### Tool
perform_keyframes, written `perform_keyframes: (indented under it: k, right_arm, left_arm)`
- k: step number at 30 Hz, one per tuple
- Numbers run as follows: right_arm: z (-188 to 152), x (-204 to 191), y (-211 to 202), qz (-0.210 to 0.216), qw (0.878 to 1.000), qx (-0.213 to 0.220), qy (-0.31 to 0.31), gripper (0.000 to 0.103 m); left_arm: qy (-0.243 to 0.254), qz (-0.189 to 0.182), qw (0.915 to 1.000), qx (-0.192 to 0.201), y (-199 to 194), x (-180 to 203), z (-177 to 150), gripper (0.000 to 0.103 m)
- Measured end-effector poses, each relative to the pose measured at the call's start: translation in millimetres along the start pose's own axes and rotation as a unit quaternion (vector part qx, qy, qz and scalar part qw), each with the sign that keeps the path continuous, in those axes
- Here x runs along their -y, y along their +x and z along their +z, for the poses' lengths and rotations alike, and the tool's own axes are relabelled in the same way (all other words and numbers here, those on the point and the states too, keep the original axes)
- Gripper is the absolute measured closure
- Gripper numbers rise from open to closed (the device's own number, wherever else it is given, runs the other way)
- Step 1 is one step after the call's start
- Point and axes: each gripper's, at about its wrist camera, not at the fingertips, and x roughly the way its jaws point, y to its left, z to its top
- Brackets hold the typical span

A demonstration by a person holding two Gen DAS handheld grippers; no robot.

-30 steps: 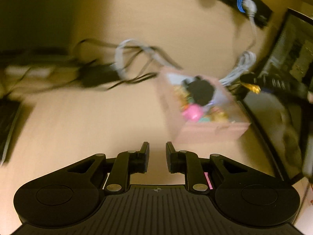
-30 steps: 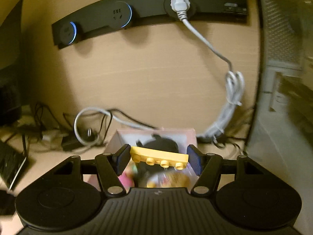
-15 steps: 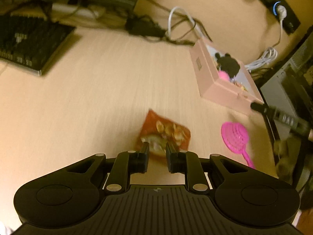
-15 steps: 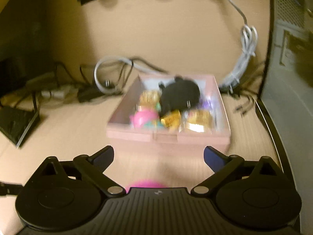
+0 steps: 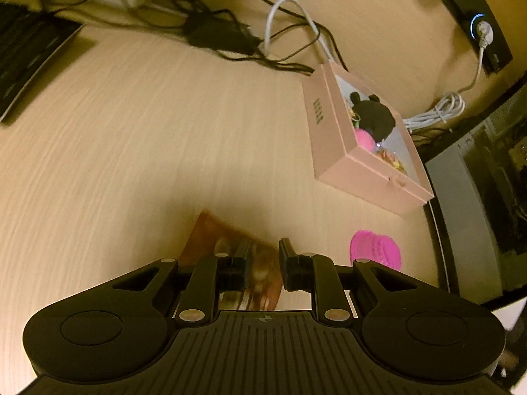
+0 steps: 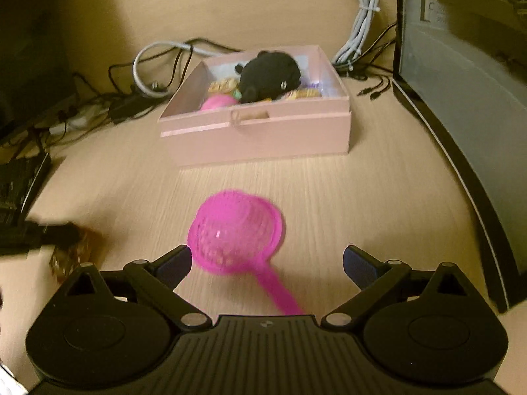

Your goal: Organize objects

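1. Left tool [image 5: 263,263]: tipped down toward the pale wood-grain surface [image 5: 131,148], low in the frame. Its jaws stand nearly together and grip nothing; the orange-red printed snack packet [image 5: 227,243] lies flat on the surface directly beneath and beyond the tips, blurred.
2. Right tool [image 6: 266,263]: also angled down at the surface. Its jaws are spread wide apart with nothing clamped.
3. One bright pink plastic mesh scoop with a thin handle [image 6: 235,230] lies on the surface. In the right wrist view its round head sits between and just ahead of the two fingers, nearer the left-hand one, and the handle runs back toward lower centre, under the tool body.
4. One open pale pink cardboard box [image 6: 257,131] sits upper centre in the right wrist view, beyond the scoop and apart from it. Inside: one black plush toy [image 6: 270,74], a pink rounded item, and several yellowish pieces too small to count.
5. In the left wrist view, the scoop shows at lower right and the box at upper right.
6. Loose cables [image 5: 230,33] trail behind the box, toward the upper left.
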Motion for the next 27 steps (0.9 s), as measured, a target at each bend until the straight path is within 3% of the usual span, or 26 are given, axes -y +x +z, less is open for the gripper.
perform_keyframes:
  k: [8, 14, 20, 23, 27]
  right_arm:
    - [-10, 2, -4, -0.024, 1.0, -0.006, 0.002, 0.004]
    - [-8, 1, -7, -0.022, 1.0, -0.002, -0.009, 0.004]
    - [-1, -50, -7, 0.043, 0.99, 0.027, -0.129, 0.002]
    - [2, -85, 3, 0.099, 0.975, 0.024, -0.197, 0.0]
    - [6, -126, 25, 0.141, 0.955, 0.012, -0.262, 0.0]
  left_arm:
    - [0.022, 0.001, 0.9997, -0.01, 37, 19, 27, 0.083]
    - [0.057, -0.018, 0.9982, -0.002, 42, 35, 32, 0.083]
    - [0.092, 0.0, 0.9953, 0.031, 11, 33, 28, 0.083]
    - [0.089, 0.017, 0.9946, 0.051, -11, 24, 26, 0.083]
    - [0.063, 0.042, 0.9942, 0.077, -41, 6, 20, 0.083]
